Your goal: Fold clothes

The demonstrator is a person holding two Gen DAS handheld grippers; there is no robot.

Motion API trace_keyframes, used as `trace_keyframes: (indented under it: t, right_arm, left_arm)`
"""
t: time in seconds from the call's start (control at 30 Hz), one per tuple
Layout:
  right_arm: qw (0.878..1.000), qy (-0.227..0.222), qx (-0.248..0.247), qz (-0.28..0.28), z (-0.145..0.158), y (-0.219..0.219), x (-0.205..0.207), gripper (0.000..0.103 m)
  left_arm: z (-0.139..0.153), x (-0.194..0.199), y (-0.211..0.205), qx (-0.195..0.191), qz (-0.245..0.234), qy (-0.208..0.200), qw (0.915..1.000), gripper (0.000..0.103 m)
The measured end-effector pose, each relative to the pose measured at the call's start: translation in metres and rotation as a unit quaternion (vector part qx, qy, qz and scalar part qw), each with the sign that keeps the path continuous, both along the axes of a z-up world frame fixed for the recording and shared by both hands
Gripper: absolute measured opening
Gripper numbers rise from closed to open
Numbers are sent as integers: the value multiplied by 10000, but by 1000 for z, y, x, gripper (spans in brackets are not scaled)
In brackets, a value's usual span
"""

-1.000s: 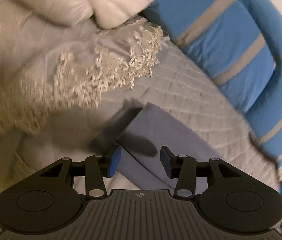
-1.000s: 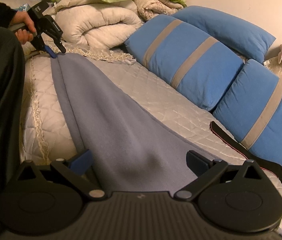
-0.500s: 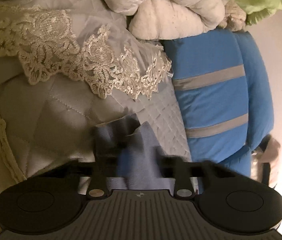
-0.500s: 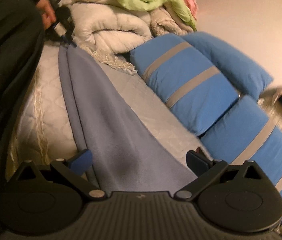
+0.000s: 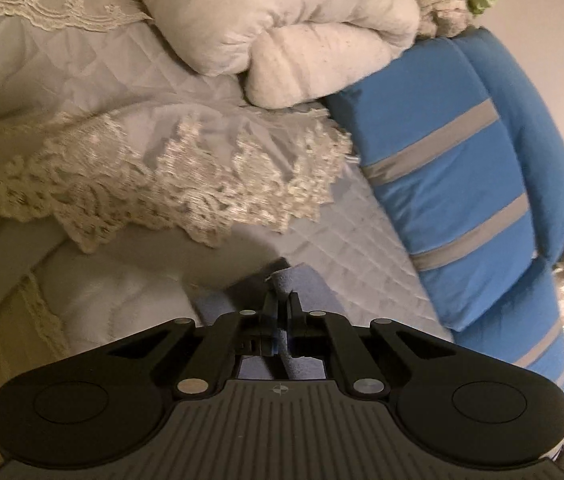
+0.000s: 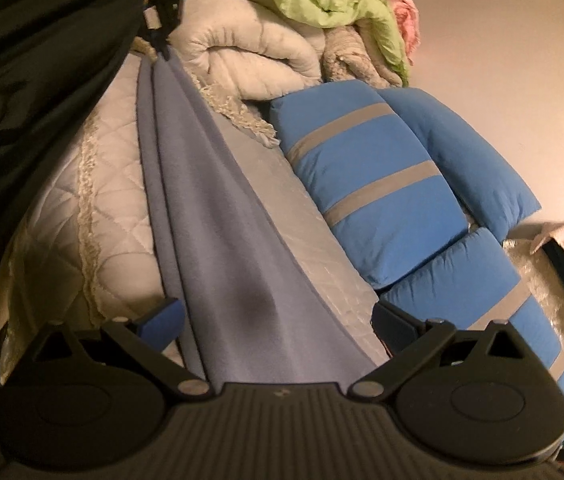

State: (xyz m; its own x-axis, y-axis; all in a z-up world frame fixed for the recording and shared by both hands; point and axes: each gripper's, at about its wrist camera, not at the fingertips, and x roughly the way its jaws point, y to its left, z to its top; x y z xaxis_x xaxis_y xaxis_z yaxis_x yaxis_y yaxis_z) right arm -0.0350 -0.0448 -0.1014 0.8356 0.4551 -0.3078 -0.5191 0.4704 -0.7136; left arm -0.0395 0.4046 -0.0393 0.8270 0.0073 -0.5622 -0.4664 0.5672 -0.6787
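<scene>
Our left claw [image 5: 280, 312] is pinched tight on a bunched corner of the blue-grey cloth [image 5: 296, 280], the fabric poking out above the pads. Our right claw [image 6: 277, 322] stands wide open with nothing gripped, the cloth [image 6: 233, 240] passing beneath and between its fingers. We see the cloth stretched long across the quilted bed [image 6: 61, 216], from the right claw to the far end where the left claw [image 6: 163, 46] holds it. Lace trim [image 5: 201, 184] lies just beyond the pinched corner, a rolled white duvet [image 5: 282, 32] behind it. Blue striped cushions [image 6: 370, 172] line the bed's far side.
</scene>
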Motion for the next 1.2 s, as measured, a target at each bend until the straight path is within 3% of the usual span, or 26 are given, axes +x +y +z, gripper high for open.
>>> trace_keyframes:
  t: [0.3,0.53,0.67,0.83,0.97,1.07,1.13,1.2]
  right_arm:
    - [9997,155,184,-35,5,-5,0,103]
    - [9989,305,351,-94,10,-8,3,103]
    - [9982,370,460,-109,14,-10,4,103]
    - [9981,375,484,-101,16,-11,5,103]
    - [9987,304,387,-114,13,-10,4,103]
    - [9996,97,142,-214,7,-7,3,103]
    - [9997,9,-64,-252,3,-6,3,103]
    - [9992,-42,-295,-265,0,-4,4,103]
  left_arm:
    - [4,-2,12,253,31,515,9983,3]
    - [0,4,13,162,50,667,9976,5]
    - [-5,4,12,14,-18,642,9979,13]
    - [-9,-16,19,-482,407,383,9973,43]
    - [-11,-28,17,-667,422,222,9966,46]
    - [-6,-29,8,-439,162,227,9986,46]
    - [3,-23,-3,103,-290,383,9988,46]
    - [14,-18,-16,798,-705,516,9930,47]
